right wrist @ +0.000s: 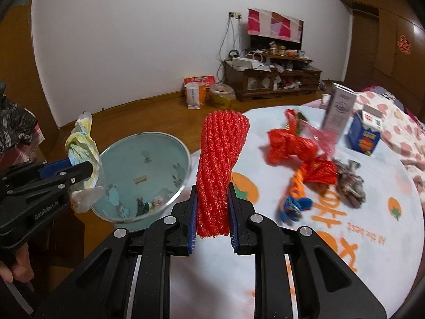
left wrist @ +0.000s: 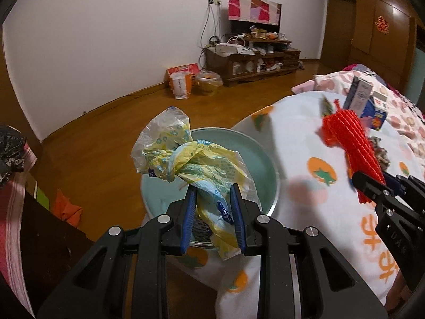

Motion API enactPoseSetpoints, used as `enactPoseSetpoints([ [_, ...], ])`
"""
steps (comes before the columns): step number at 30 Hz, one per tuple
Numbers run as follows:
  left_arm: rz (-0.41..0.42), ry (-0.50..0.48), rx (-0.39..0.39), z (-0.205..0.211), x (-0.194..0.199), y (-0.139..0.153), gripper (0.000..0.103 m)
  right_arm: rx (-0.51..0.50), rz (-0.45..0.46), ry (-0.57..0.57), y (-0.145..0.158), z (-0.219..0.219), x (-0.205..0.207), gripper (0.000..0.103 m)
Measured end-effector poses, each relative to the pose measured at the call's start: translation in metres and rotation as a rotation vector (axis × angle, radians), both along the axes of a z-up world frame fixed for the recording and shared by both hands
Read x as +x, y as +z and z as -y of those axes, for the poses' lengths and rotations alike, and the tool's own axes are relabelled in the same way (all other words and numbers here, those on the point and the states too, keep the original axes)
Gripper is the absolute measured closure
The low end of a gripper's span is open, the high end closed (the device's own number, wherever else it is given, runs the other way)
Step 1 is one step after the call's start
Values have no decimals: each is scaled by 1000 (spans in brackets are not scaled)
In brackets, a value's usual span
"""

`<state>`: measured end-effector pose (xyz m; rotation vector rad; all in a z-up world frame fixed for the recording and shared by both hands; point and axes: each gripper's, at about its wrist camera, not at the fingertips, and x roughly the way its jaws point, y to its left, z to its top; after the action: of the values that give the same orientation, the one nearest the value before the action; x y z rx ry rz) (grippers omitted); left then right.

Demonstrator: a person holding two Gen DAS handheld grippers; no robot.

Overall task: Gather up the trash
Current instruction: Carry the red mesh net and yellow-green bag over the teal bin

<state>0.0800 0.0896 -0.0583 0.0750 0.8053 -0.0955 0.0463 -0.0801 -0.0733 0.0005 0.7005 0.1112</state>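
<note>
Left wrist view: the left tool (left wrist: 212, 219) grips a crumpled yellow wrapper (left wrist: 196, 162) directly above the bin (left wrist: 268, 167), seemingly ready to drop it; the right tool (right wrist: 212, 226) clamps a red foam net (right wrist: 220, 164) beside the bin, likely next in

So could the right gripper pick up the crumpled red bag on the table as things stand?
Probably not yet: the right gripper is shut on the red foam net, so its jaws are occupied, though nothing blocks the red bag.
</note>
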Motion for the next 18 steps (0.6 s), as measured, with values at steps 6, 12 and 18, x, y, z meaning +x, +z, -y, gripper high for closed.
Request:
enactPoseSetpoints([
  [6, -33, 12, 16, -14, 10, -8, 77, -10, -12, 34, -4, -23, 19, 82],
  [12, -45, 7, 43, -18, 23, -14, 77, -15, -32, 60, -10, -40, 37, 82],
  [18, -76, 23, 41, -23, 35, -25, 76, -29, -61, 73, -21, -53, 56, 82],
])
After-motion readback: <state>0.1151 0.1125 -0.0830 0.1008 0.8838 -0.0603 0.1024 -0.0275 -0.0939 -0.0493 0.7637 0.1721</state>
